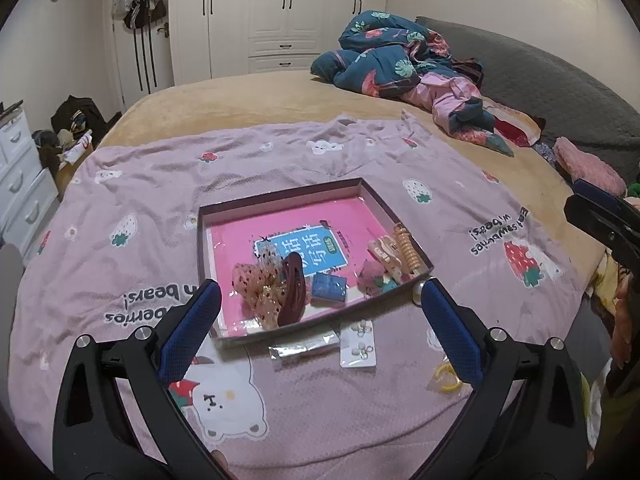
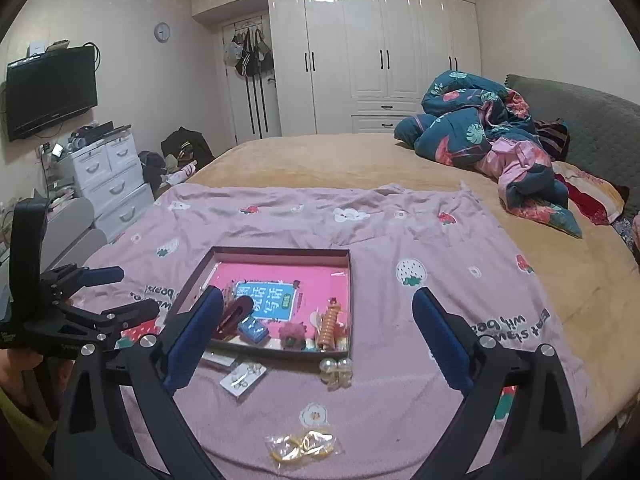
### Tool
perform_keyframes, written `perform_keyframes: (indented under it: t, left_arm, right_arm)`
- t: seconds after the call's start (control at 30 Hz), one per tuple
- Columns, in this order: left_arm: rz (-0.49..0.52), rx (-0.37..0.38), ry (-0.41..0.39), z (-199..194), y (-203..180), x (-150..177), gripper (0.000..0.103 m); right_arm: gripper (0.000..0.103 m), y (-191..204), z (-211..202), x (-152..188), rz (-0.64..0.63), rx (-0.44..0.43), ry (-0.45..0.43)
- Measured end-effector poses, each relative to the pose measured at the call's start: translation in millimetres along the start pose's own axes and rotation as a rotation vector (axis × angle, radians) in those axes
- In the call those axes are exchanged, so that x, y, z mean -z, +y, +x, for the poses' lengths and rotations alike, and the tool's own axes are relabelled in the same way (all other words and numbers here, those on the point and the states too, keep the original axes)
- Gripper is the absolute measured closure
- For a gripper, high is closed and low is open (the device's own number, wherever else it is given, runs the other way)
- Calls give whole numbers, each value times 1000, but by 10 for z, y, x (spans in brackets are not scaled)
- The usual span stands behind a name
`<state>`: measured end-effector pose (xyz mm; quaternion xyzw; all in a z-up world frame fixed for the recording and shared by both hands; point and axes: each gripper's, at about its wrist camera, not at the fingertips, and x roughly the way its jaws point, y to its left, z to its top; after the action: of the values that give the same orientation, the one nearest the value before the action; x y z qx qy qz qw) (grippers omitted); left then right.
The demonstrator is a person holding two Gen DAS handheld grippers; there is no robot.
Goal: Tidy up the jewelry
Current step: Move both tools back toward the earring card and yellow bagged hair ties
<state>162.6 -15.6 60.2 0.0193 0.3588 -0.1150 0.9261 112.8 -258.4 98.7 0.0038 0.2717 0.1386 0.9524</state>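
A shallow box tray (image 1: 280, 199) (image 2: 280, 251) with a pink lining lies on the pink strawberry blanket. In it are a dark red hair claw (image 1: 292, 294) (image 2: 234, 316), a sheer dotted bow (image 1: 260, 288), a blue packet (image 1: 329, 288) (image 2: 252, 330), a pink fluffy piece (image 2: 292, 334) and an orange spiral clip (image 1: 407, 252) (image 2: 330, 324). In front of the tray lie a white earring card (image 1: 359, 346) (image 2: 243, 378), a pearl clip (image 2: 337, 370) and a bag of yellow rings (image 2: 302, 445) (image 1: 446, 378). My left gripper (image 1: 318, 304) is open and empty above the tray's near edge. My right gripper (image 2: 318, 312) is open and empty.
The blanket (image 1: 160, 184) covers the near part of a tan bed (image 2: 340, 156). A crumpled blue floral quilt (image 2: 480, 128) lies at the far right by a grey headboard (image 2: 592, 120). White drawers (image 2: 108, 176) stand left of the bed. A clear packet (image 1: 304, 346) lies beside the earring card.
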Motion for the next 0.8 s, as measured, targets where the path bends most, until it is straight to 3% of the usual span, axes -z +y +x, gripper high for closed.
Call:
perform_keyframes:
  t: [0.4,0.8]
  left_arm:
    - [38,5,33,23,-195,240,9]
    - [62,15,101,299,-273,543,9]
  right_arm:
    - [6,-58,-138,390,9,28,52]
    - [6,-9,55,874,16,22,148]
